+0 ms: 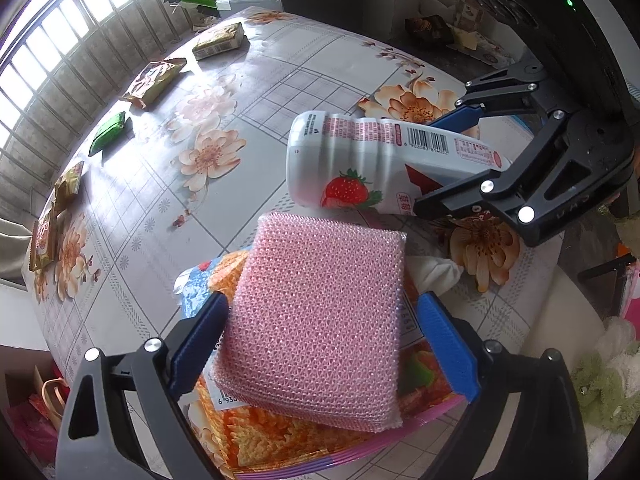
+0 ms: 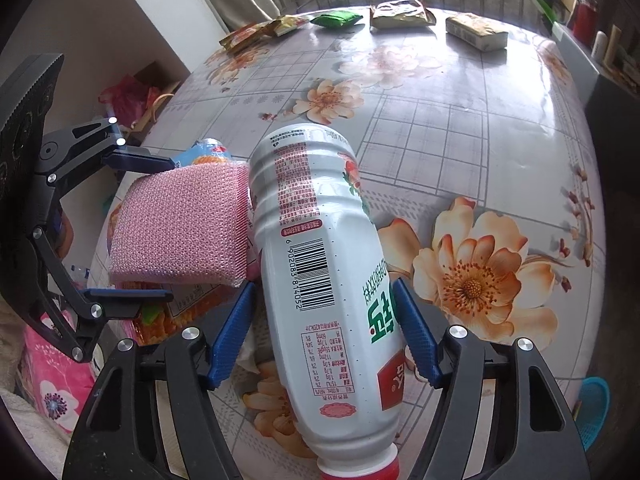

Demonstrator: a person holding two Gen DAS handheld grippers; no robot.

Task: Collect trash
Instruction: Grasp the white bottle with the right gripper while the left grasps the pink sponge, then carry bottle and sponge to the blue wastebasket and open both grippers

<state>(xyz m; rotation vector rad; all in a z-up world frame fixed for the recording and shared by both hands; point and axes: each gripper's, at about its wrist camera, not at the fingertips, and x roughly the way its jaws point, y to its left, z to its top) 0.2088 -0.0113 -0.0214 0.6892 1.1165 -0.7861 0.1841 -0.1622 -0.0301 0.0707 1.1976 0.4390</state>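
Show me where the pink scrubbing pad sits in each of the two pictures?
Left wrist view: pink scrubbing pad fills the lower centre, between the left tongs.
Right wrist view: pad sits at middle left, beside the bottle.
Shared landmark: the strawberry drink bottle.

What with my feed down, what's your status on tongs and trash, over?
Right tongs shut on strawberry drink bottle. Left tongs open, straddling pink sponge atop noodle packet. Bottle close beside sponge; snack wrappers along far table edge.
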